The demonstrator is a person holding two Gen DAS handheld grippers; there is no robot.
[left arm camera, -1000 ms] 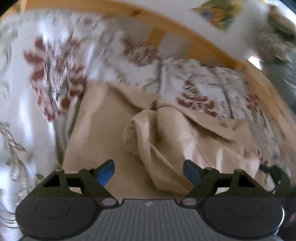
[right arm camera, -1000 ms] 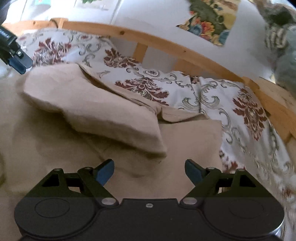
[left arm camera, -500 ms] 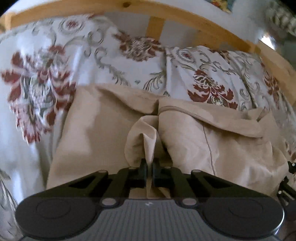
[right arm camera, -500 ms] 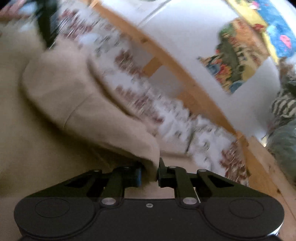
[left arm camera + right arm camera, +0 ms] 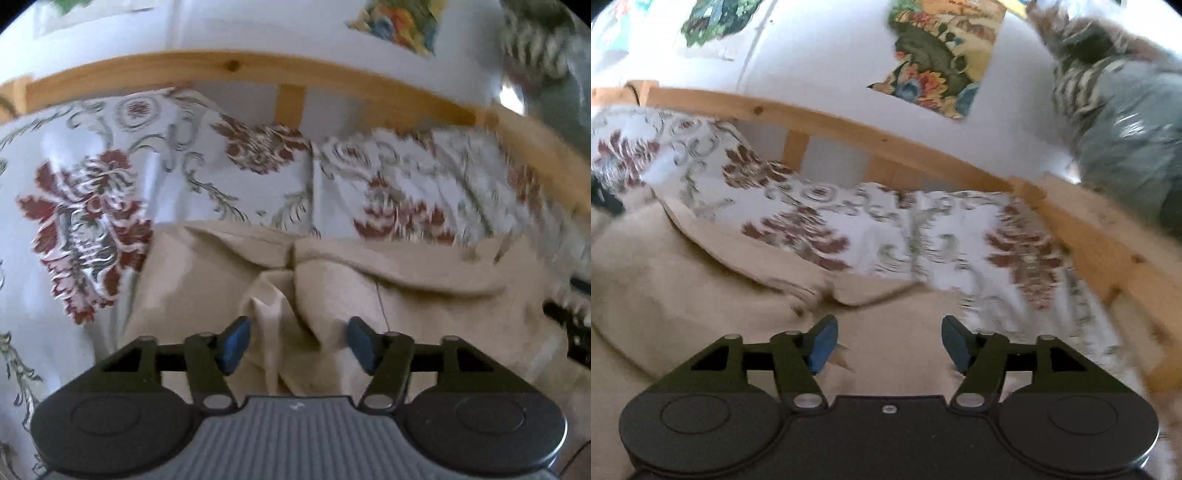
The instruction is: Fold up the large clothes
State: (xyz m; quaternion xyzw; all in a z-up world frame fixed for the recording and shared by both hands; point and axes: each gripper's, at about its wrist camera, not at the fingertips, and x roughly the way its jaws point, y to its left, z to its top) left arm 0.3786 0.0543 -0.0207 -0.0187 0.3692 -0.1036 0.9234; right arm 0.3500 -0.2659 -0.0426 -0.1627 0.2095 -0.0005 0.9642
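Both jaws opening: the left gripper (image 5: 295,345) straddles an unpinched fold of beige garment (image 5: 424,314); lower centre, the right gripper (image 5: 888,341) holds nothing.

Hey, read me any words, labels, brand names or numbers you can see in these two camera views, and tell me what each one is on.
None can be read.
Colourful picture on the wall: artwork only, no legible lettering.
Second wall picture: cut off and blurred, nothing readable.
Left gripper body: one small pale mark, too small to read.
Beige garment and floral bedding: no tag or print visible.
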